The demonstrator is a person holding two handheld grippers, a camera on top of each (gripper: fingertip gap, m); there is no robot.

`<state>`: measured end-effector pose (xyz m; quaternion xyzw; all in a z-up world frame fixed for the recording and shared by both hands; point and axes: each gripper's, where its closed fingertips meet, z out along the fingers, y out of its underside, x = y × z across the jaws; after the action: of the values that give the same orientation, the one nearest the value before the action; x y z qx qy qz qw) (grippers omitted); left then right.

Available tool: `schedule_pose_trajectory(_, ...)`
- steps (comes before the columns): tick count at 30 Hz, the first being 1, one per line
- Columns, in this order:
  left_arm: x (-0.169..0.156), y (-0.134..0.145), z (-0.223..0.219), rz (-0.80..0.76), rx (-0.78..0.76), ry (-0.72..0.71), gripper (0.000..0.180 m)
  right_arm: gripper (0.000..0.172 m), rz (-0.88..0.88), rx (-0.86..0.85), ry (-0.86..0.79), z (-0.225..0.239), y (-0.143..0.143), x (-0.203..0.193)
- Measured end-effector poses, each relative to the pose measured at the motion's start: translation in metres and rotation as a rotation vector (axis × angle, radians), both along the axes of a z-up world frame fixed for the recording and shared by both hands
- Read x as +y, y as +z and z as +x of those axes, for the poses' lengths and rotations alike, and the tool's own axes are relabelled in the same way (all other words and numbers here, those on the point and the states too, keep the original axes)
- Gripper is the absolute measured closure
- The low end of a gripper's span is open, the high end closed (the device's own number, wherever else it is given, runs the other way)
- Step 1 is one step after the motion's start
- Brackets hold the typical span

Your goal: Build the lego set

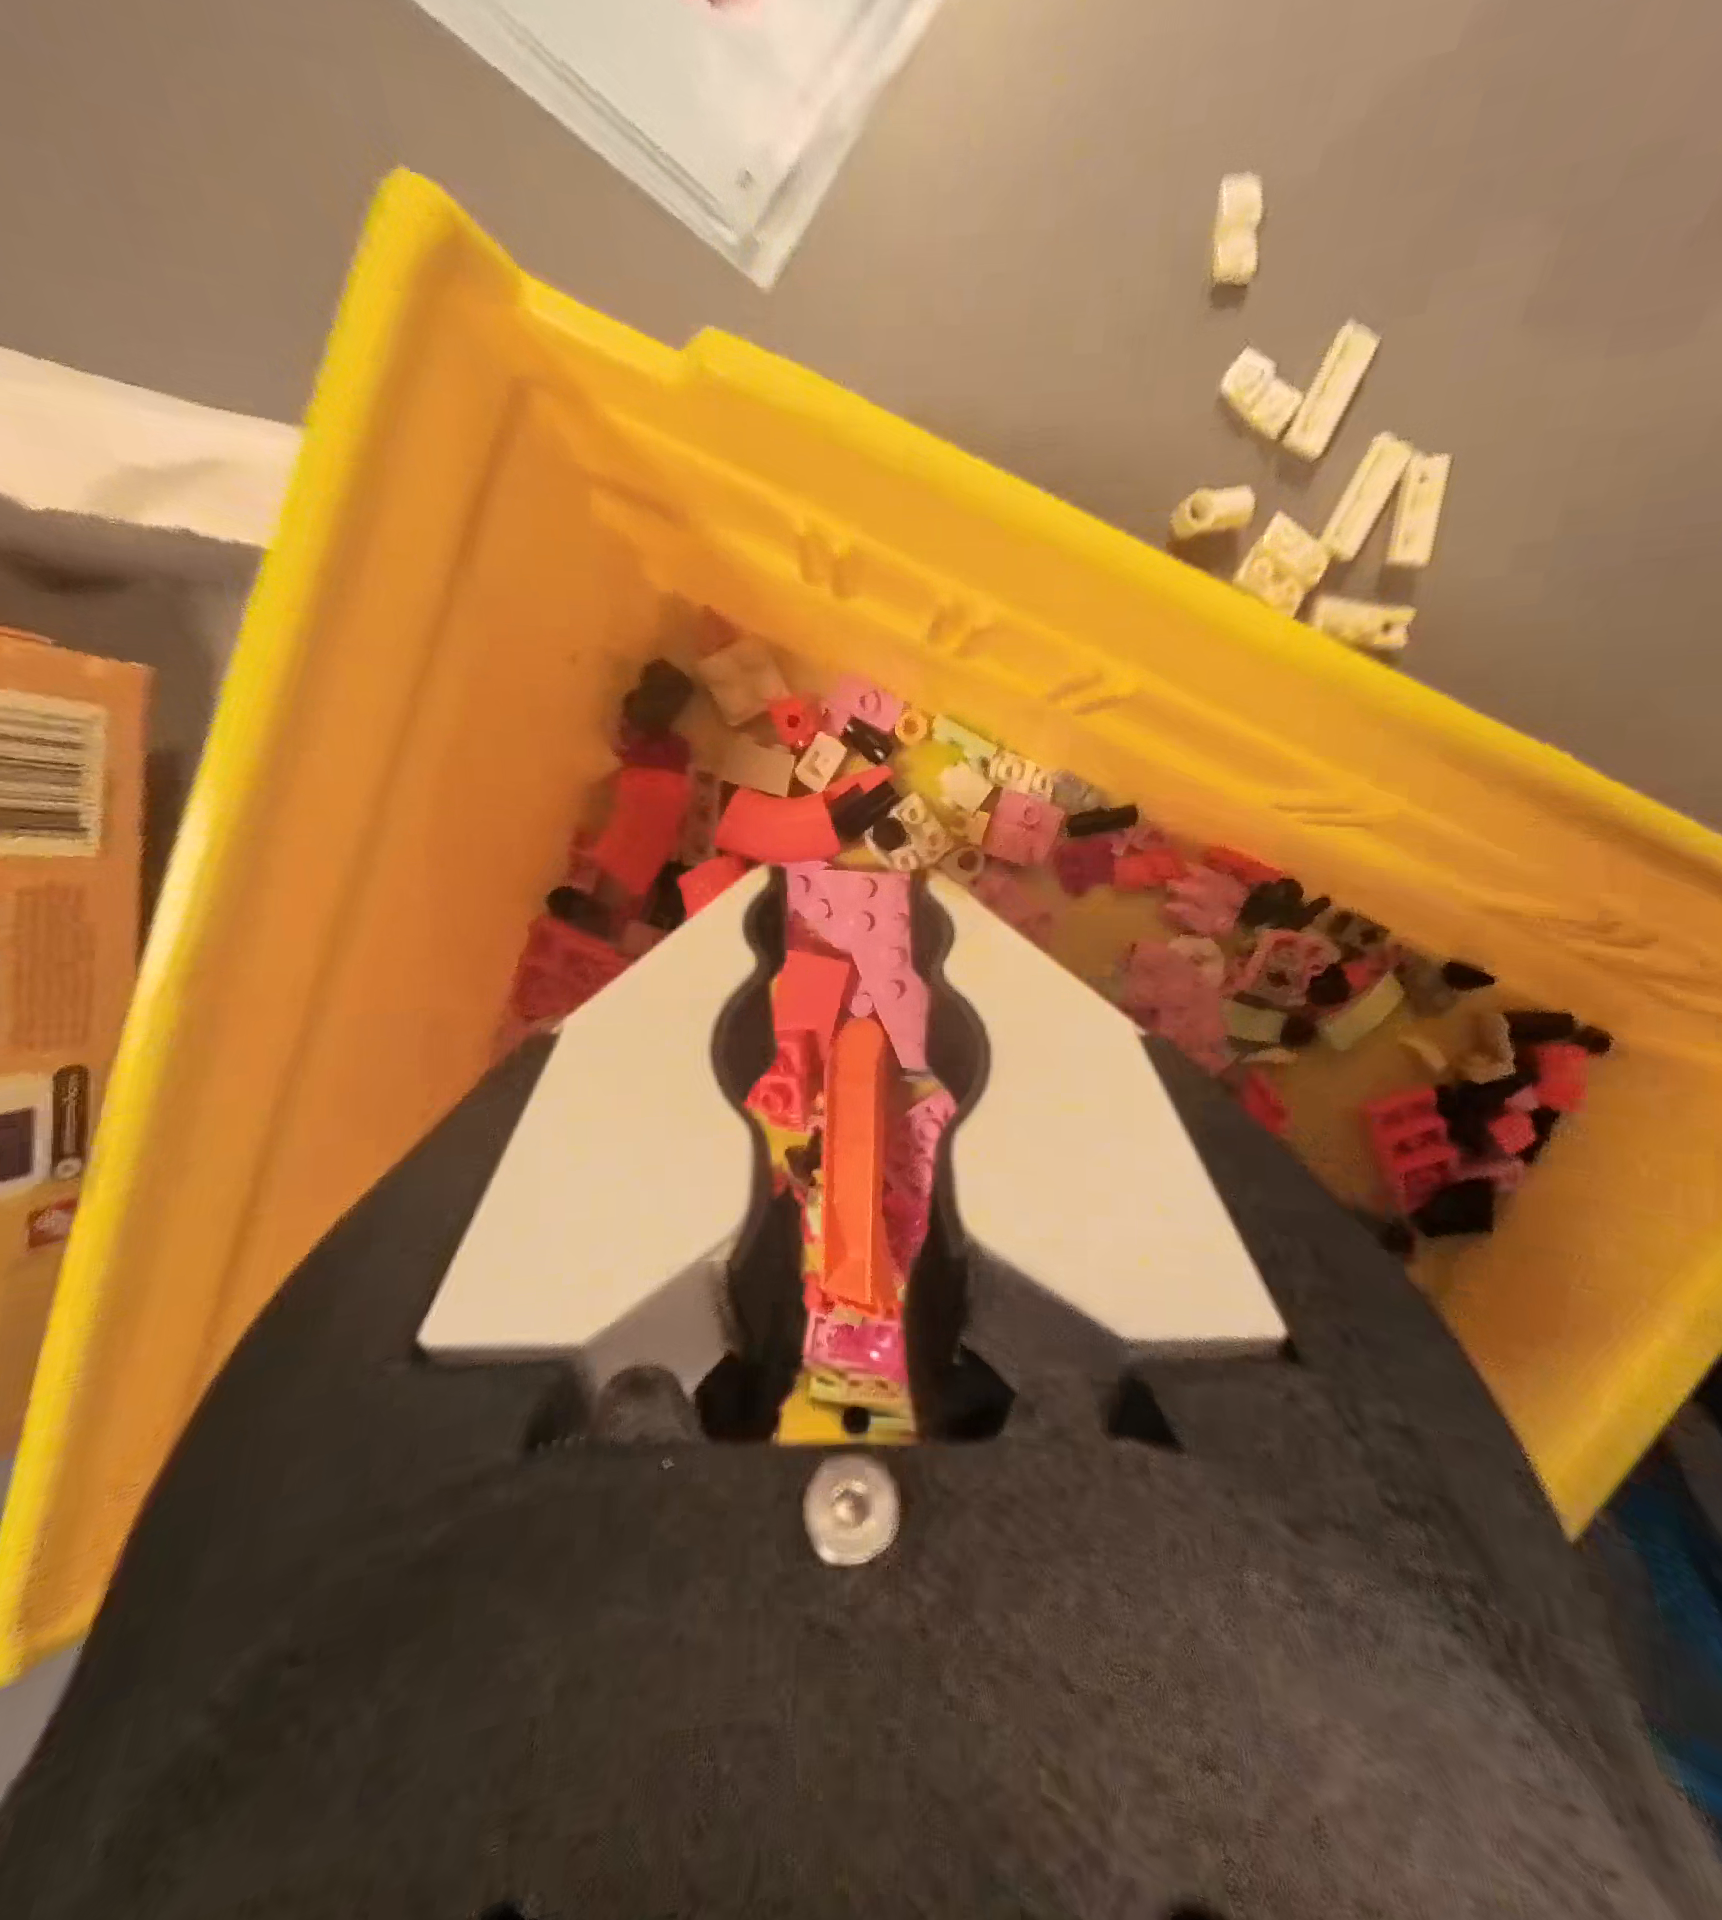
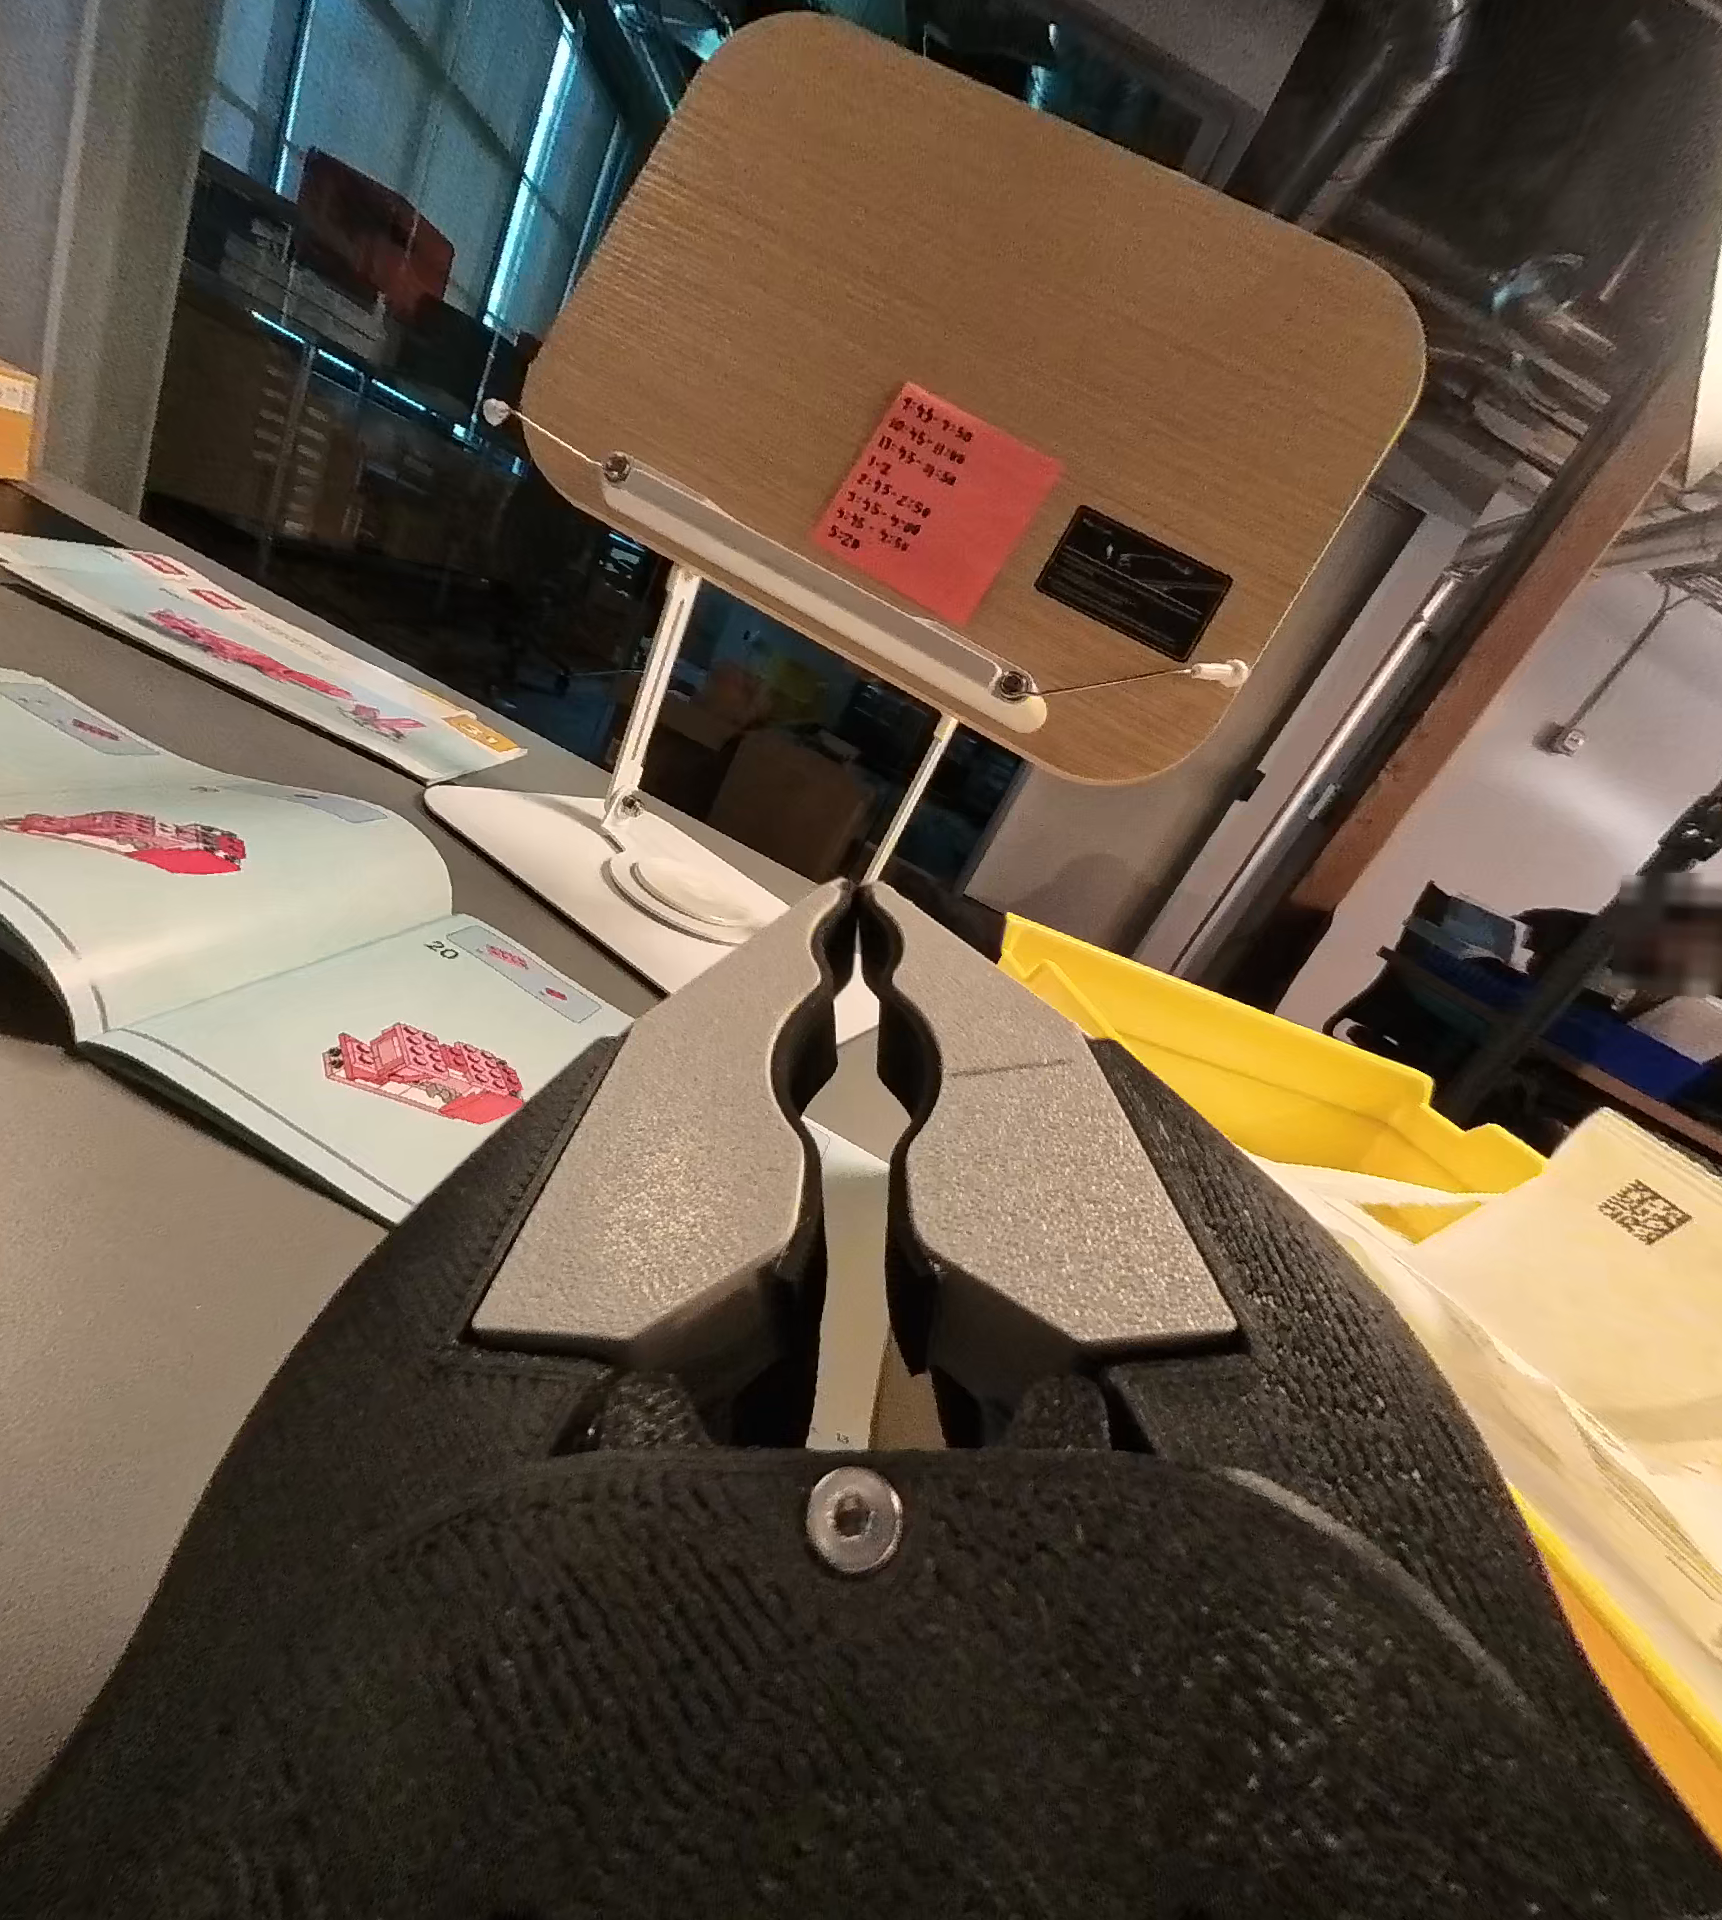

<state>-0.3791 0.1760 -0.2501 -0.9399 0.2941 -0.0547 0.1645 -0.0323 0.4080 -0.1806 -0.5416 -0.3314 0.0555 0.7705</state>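
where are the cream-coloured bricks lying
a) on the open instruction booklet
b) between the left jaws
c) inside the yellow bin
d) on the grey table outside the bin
d: the cream-coloured bricks lie scattered on the grey table, beyond the rim of the yellow bin.

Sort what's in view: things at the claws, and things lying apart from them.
At the claws: left claw in yellow bin, tips flanking a pink plate among loose bricks; right claw shut, bare.
Lying apart: cream pieces, orange box, open booklet, wooden stand.
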Motion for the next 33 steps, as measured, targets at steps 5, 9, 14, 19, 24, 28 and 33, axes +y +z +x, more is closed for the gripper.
schedule_pose_trajectory(5, -0.01, -0.014, 0.012, -0.102, 0.028, -0.113, 0.168, 0.172, 0.003, -0.006, -0.014, 0.001, 0.0, 0.0)
schedule_pose_trajectory(9, -0.001, -0.015, 0.015, -0.025, 0.036, -0.07, 0.147, 0.172, 0.005, -0.02, -0.013, -0.001, -0.001, 0.0)
schedule_pose_trajectory(14, -0.018, -0.012, 0.028, -0.063, -0.079, -0.052, 0.136, 0.172, 0.013, -0.042, -0.006, -0.004, -0.003, -0.001)
schedule_pose_trajectory(19, -0.034, -0.02, 0.022, -0.076, -0.045, -0.022, 0.09, 0.172, 0.007, -0.044, 0.001, -0.005, -0.004, 0.0)
schedule_pose_trajectory(24, -0.049, -0.022, 0.042, -0.061, -0.12, -0.068, 0.09, 0.172, 0.007, -0.043, 0.009, -0.006, -0.004, -0.001)
schedule_pose_trajectory(28, -0.05, -0.032, 0.045, -0.039, -0.064, -0.089, 0.081, 0.172, 0.009, -0.043, 0.016, -0.007, -0.004, -0.002)
schedule_pose_trajectory(33, -0.049, -0.036, 0.054, 0.006, -0.058, -0.152, 0.105, 0.172, 0.008, -0.038, 0.019, -0.007, -0.003, -0.002)
